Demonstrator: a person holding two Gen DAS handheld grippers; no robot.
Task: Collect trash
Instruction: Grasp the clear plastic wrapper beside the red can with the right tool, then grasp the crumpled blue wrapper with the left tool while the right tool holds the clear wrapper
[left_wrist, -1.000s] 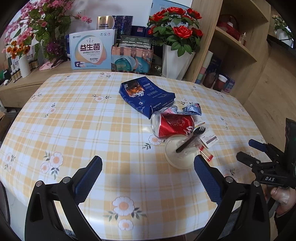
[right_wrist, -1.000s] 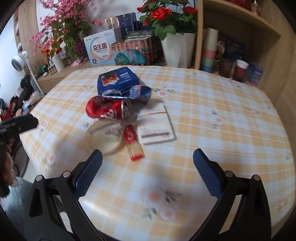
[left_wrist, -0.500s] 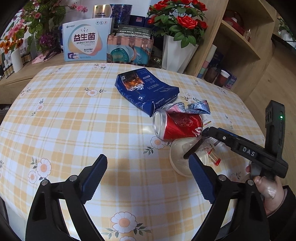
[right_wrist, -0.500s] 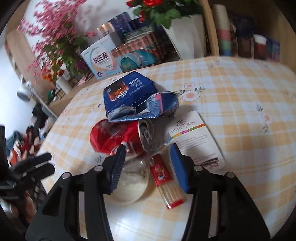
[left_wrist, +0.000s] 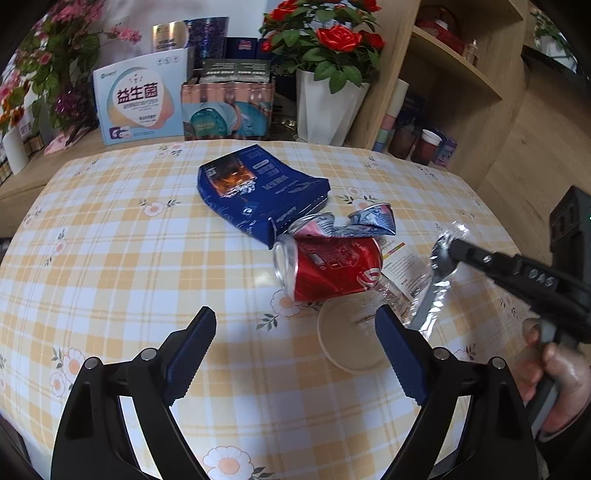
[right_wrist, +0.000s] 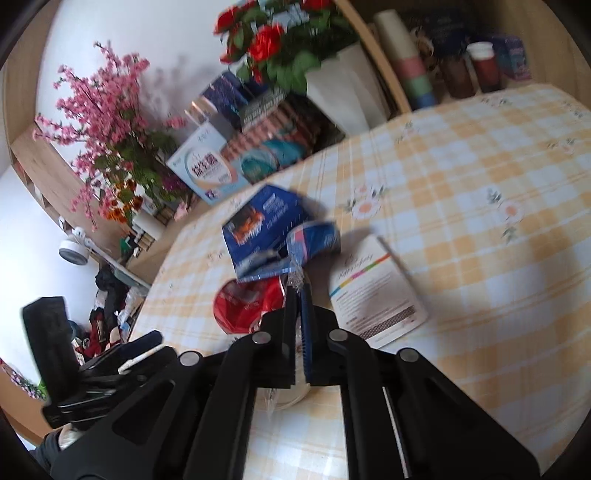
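- Right gripper (left_wrist: 448, 251) pinches a clear-wrapped fork (left_wrist: 430, 291), lifted right of the red can (left_wrist: 328, 267);
- Left gripper (left_wrist: 295, 354) spread and closing, empty, near the cup (left_wrist: 347, 343).

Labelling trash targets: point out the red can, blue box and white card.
red can (left_wrist: 332, 267), left wrist view, middle of its side.
blue box (left_wrist: 258, 188), left wrist view, top face.
white card (right_wrist: 373, 291), right wrist view, printed face.

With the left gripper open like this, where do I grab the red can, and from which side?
Grip the red can across its round body, mid-length, coming down from above. It lies on its side, open end toward the left gripper, its far end close against the blue box and a crushed blue can, so end grips look crowded. Its dented wall may slip.
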